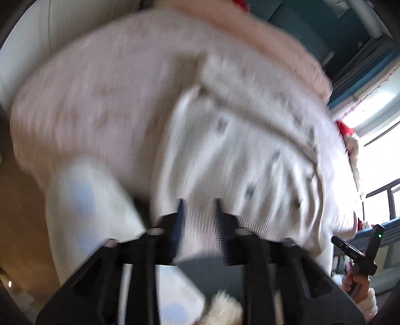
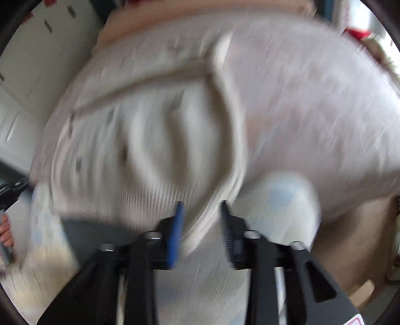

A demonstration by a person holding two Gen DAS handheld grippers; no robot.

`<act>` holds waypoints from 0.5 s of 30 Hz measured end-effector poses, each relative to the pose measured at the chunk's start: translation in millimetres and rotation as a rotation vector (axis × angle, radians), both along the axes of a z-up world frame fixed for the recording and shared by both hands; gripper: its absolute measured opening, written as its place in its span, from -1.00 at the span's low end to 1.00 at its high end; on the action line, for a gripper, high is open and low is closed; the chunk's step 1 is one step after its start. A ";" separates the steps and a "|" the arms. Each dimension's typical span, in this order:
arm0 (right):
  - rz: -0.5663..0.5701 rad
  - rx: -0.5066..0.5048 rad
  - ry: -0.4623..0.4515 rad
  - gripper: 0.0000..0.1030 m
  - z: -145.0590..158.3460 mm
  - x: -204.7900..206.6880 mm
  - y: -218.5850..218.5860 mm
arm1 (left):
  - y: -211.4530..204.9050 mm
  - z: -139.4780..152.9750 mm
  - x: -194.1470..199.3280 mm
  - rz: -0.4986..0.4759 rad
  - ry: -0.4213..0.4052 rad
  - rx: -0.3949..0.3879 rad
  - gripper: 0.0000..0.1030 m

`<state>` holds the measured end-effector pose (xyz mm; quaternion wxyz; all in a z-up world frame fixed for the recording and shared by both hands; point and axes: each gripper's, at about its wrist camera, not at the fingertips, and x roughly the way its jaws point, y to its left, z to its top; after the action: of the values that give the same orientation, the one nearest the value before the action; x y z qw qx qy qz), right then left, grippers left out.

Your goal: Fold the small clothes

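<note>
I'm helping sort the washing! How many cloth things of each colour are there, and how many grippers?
White ribbed garment, grey specks: 1
Pale pink cloth: 1
White cloth with blue spots, blurry: 1
Grippers: 2, left gripper and right gripper
Total: 5

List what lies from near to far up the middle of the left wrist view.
Left gripper → white ribbed garment with grey marks → pale pink cloth → peach cloth → teal furniture.
</note>
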<state>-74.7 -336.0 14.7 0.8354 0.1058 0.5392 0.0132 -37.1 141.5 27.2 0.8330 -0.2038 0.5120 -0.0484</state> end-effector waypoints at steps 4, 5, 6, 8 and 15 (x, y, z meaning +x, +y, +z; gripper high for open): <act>-0.129 0.054 -0.134 0.00 10.0 68.7 -17.9 | -11.4 28.8 82.8 0.036 -0.139 0.060 0.05; -0.154 0.071 -0.144 0.01 4.4 89.6 -20.3 | -17.1 26.5 112.6 0.053 -0.146 0.067 0.06; -0.184 0.087 -0.149 0.01 -5.5 114.7 -23.1 | -20.4 20.3 142.1 0.072 -0.138 0.055 0.09; -0.231 0.114 -0.148 0.01 -20.2 154.9 -25.5 | -22.7 2.7 183.8 0.118 -0.113 0.030 0.10; -0.387 0.190 -0.080 0.03 -70.6 259.7 -47.5 | -8.2 -66.7 284.4 0.240 -0.004 0.004 -0.28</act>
<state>185.1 -383.5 -55.8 0.8294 0.2848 0.4716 -0.0924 247.3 133.4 -39.5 0.8344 -0.2617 0.4822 0.0523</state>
